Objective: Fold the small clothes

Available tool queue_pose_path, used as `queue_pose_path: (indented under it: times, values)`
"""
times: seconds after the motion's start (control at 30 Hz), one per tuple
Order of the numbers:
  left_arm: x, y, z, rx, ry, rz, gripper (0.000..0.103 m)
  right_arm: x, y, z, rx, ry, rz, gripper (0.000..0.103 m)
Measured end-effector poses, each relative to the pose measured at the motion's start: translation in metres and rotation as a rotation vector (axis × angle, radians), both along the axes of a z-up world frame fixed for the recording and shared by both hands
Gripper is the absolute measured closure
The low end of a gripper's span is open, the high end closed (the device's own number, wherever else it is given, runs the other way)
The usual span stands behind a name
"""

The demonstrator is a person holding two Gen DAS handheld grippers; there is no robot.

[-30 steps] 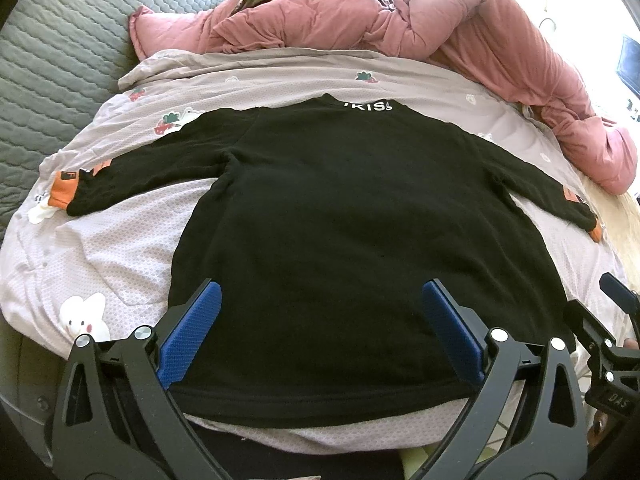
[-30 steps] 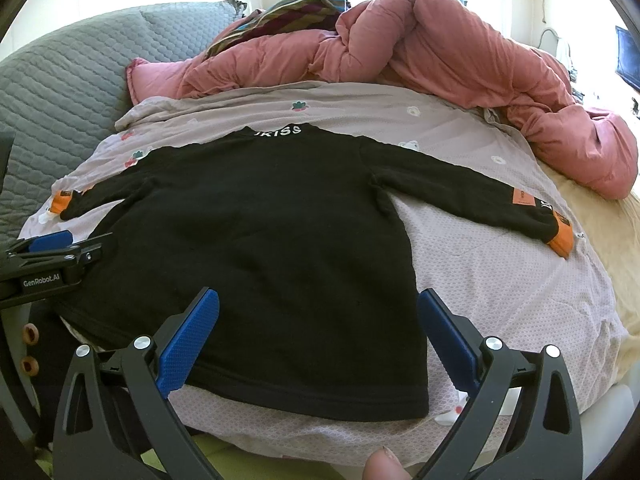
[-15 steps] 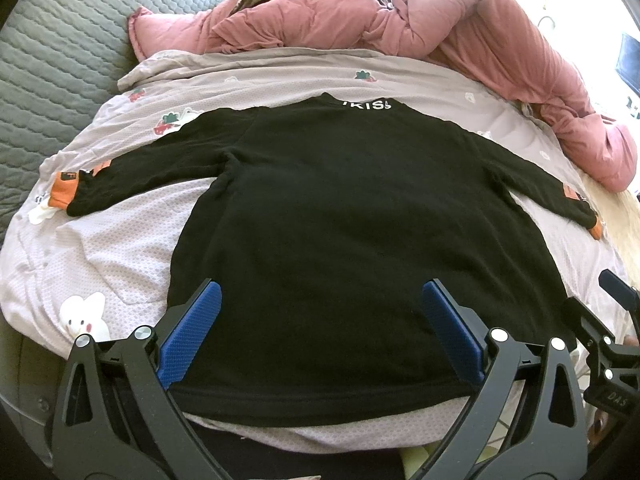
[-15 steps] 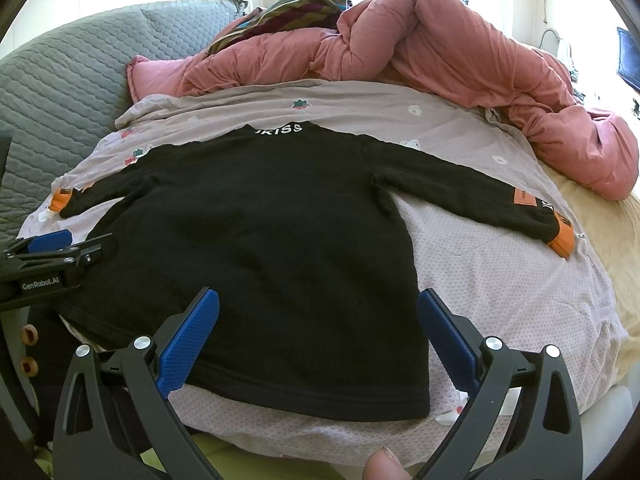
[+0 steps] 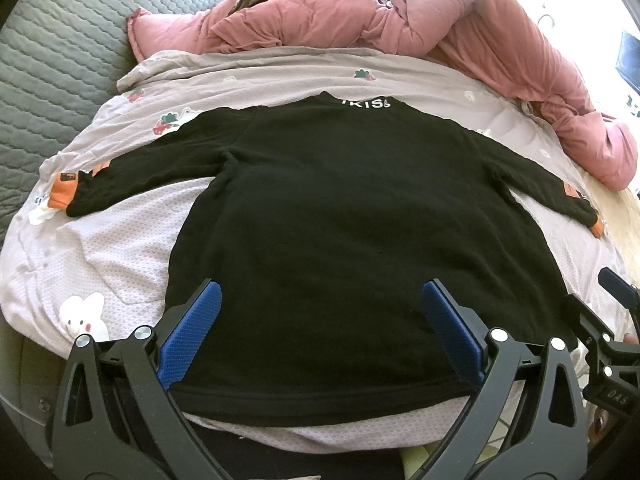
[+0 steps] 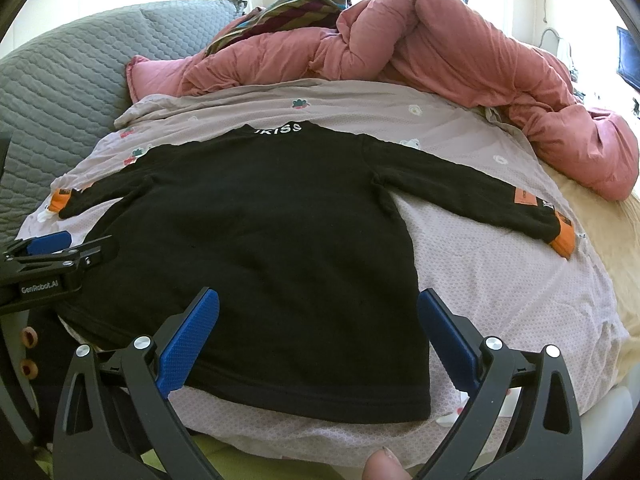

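A small black long-sleeved top [image 5: 340, 220] [image 6: 260, 232] lies flat on a pale lilac bedsheet [image 5: 100, 256], collar away from me, both sleeves spread out with orange cuffs. My left gripper [image 5: 320, 332] hovers open over the hem near its left half, blue pads wide apart and holding nothing. My right gripper [image 6: 318, 336] is open too, above the hem's right part, nothing between its fingers. The left gripper [image 6: 52, 256] also shows at the left edge of the right wrist view, and the right gripper [image 5: 612, 328] at the right edge of the left wrist view.
A bunched pink quilt [image 6: 420, 48] lies across the far side of the bed with a striped cloth [image 6: 288, 8] on it. A grey quilted headboard [image 5: 52, 52] rises at the left. A fingertip [image 6: 382, 466] shows at the bottom edge.
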State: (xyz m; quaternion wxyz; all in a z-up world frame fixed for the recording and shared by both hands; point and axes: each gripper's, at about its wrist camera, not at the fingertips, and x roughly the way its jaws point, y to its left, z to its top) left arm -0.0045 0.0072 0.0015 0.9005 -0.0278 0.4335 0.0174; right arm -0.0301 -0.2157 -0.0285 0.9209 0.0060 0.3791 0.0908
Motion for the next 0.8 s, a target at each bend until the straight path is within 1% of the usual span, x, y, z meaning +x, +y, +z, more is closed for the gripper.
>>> queue_pose_path:
  times: [0.17,0.2,0.53,0.8]
  values:
    - [-0.001,-0.003,-0.002,0.006,0.005,0.002,0.009,0.002,0.0,-0.001,-0.004,-0.001,-0.006,0.004]
    - [0.003,-0.011,-0.004,0.009,0.008,0.002,0.009,0.002,0.0,-0.001,-0.006,-0.002,-0.007,0.004]
    - [0.014,-0.011,-0.008,0.01,0.027,0.009,0.009,0.015,-0.01,-0.001,0.004,-0.016,-0.028,0.004]
    - [0.036,-0.009,-0.009,0.014,0.038,0.029,0.009,0.033,-0.022,0.002,0.01,-0.03,-0.055,0.004]
